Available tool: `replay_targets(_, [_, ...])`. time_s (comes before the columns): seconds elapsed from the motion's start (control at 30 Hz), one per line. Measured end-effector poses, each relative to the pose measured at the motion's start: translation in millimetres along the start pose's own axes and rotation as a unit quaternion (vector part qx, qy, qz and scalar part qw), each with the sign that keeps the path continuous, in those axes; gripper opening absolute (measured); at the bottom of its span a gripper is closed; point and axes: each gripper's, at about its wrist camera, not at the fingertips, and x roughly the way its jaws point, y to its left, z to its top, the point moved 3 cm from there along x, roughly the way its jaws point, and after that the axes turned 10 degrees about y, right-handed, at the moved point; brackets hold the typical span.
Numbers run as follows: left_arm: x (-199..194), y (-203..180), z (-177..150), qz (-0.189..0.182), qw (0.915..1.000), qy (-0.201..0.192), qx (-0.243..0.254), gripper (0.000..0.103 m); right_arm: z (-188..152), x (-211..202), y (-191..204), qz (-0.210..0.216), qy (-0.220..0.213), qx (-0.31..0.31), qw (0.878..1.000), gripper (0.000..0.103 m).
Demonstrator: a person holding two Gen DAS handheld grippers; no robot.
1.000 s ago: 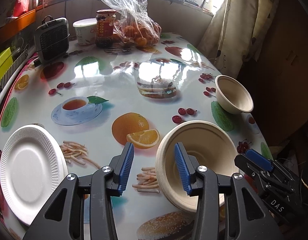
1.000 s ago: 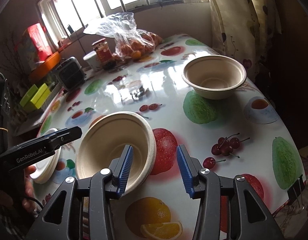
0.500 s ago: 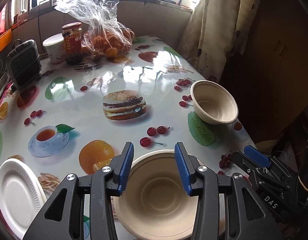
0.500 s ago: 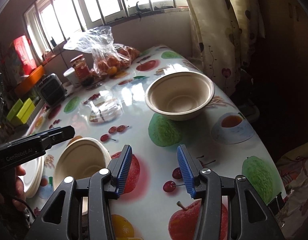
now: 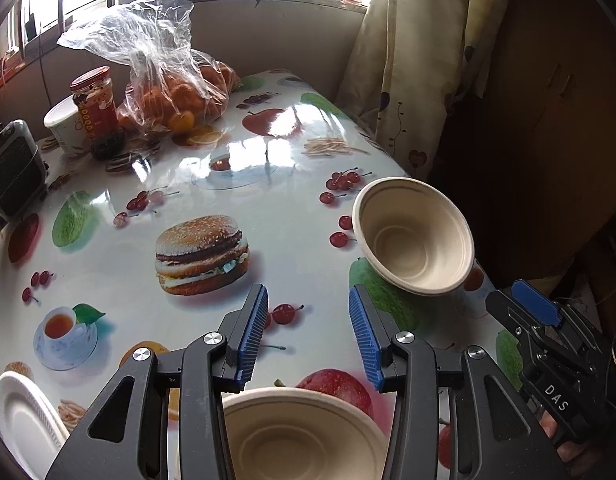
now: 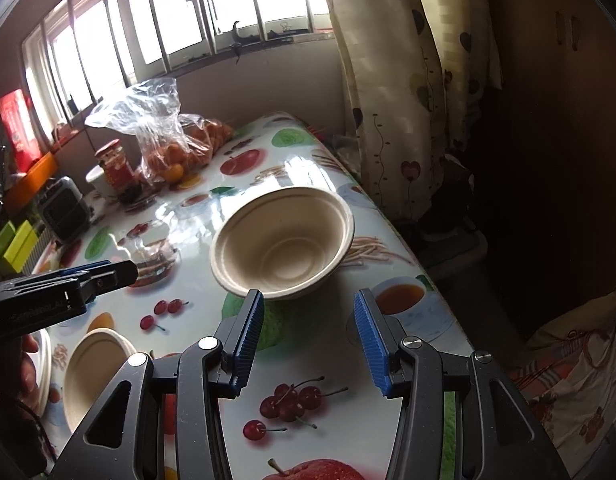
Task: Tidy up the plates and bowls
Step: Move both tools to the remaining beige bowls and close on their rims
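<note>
Where white "DAS" marks the right gripper, both pairs of fingers apart, empty.

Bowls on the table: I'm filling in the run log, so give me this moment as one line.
left gripper: open, empty | right gripper: open, empty | far bowl: upright near table edge, ahead of right gripper | near bowl: upright | plates: stacked

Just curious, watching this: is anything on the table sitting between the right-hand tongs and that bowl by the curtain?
Nothing visible. The right tongs are open and empty, and only bare printed tablecloth lies between them and the bowl.
</note>
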Motion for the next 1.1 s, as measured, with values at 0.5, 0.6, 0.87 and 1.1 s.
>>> replay_targets(0.5, [36.6, -22.1, 31.7, -0.001, 0.9997, 0.023, 0.006, 0.044, 22.3, 31.5, -20.2, -0.014, 0.011, 0.002, 1.0, 0.047])
replay_targets(0.6, [44.5, -24.9, 34.1, -0.01, 0.9993, 0.035, 0.0, 0.044, 24.2, 37.2, -22.1, -0.008, 0.015, 0.002, 1.0, 0.046])
replay_targets(0.87, [55.9, -28.0, 38.7, -0.016, 0.9991, 0.039, -0.006, 0.042, 30.7, 47.8, -24.6, 0.009, 0.019, 0.004, 1.0, 0.04])
replay_targets(1.1, [62.0, -28.7, 42.6, -0.021, 0.9987, 0.045, -0.011, 0.035, 34.4, 53.7, -23.4, 0.015, 0.022, 0.005, 1.0, 0.035])
